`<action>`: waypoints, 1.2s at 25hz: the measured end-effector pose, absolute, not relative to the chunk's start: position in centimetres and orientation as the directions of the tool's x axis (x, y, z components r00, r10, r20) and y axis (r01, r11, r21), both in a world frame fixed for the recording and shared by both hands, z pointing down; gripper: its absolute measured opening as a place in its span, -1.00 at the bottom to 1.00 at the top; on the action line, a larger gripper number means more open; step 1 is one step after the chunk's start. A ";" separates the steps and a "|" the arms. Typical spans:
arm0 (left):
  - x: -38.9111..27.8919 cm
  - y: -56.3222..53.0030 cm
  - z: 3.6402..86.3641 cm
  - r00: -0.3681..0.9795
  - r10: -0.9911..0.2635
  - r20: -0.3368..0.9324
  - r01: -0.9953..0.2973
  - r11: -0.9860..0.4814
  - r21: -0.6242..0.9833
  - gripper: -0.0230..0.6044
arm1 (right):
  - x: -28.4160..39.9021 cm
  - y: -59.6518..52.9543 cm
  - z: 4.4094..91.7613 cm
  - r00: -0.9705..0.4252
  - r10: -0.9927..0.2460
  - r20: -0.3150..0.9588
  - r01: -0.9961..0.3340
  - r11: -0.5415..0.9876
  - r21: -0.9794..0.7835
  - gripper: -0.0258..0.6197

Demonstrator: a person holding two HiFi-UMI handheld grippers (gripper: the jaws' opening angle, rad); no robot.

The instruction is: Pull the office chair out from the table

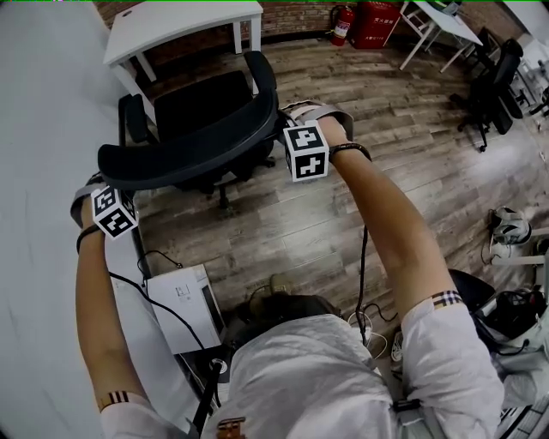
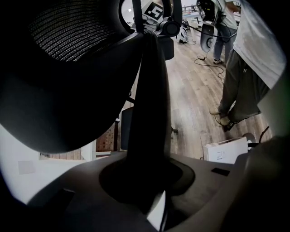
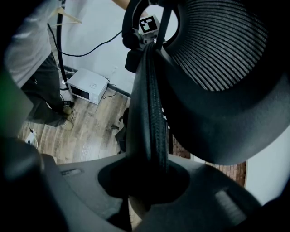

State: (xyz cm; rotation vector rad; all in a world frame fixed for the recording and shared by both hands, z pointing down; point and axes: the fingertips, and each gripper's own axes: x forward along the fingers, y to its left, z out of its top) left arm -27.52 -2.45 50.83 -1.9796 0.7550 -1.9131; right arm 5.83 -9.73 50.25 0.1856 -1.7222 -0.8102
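A black office chair (image 1: 206, 107) stands on the wood floor just in front of a white table (image 1: 180, 21), its seat toward the table. Its curved backrest rim (image 1: 189, 147) runs between my two hands. My left gripper (image 1: 106, 171) is shut on the rim's left end, its marker cube below it. My right gripper (image 1: 280, 124) is shut on the rim's right end. In the left gripper view the dark rim (image 2: 152, 113) passes straight down between the jaws of the left gripper (image 2: 145, 181). The right gripper view shows the ribbed rim (image 3: 152, 113) clamped in the right gripper (image 3: 142, 181) the same way.
A white wall (image 1: 43, 129) runs along the left, with a white box (image 1: 184, 304) and cables on the floor beside it. A fire extinguisher (image 1: 342, 24) and a red cabinet (image 1: 375, 21) stand at the back. More tables (image 1: 442, 26) and a black chair (image 1: 493, 86) are at the right.
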 end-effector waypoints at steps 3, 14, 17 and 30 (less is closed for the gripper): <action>-27.3 -1.7 50.8 -0.007 -0.551 0.835 -0.163 -0.823 -0.544 -0.64 | 6.1 -8.8 50.3 -0.315 -0.514 0.798 0.277 0.754 0.595 -0.73; -27.4 0.4 50.9 0.010 -0.545 0.838 -0.166 -0.827 -0.536 -0.50 | 6.6 -6.9 50.2 -0.289 -0.523 0.802 0.261 0.763 0.591 -0.50; -27.6 0.1 50.0 0.019 -0.561 0.828 -0.169 -0.818 -0.550 -0.41 | 6.6 -6.8 49.8 -0.300 -0.527 0.795 0.237 0.766 0.598 -0.40; -26.3 3.5 45.7 0.075 -0.596 0.800 -0.157 -0.799 -0.581 -0.27 | 7.9 -3.7 44.4 -0.329 -0.574 0.750 0.156 0.751 0.642 -0.27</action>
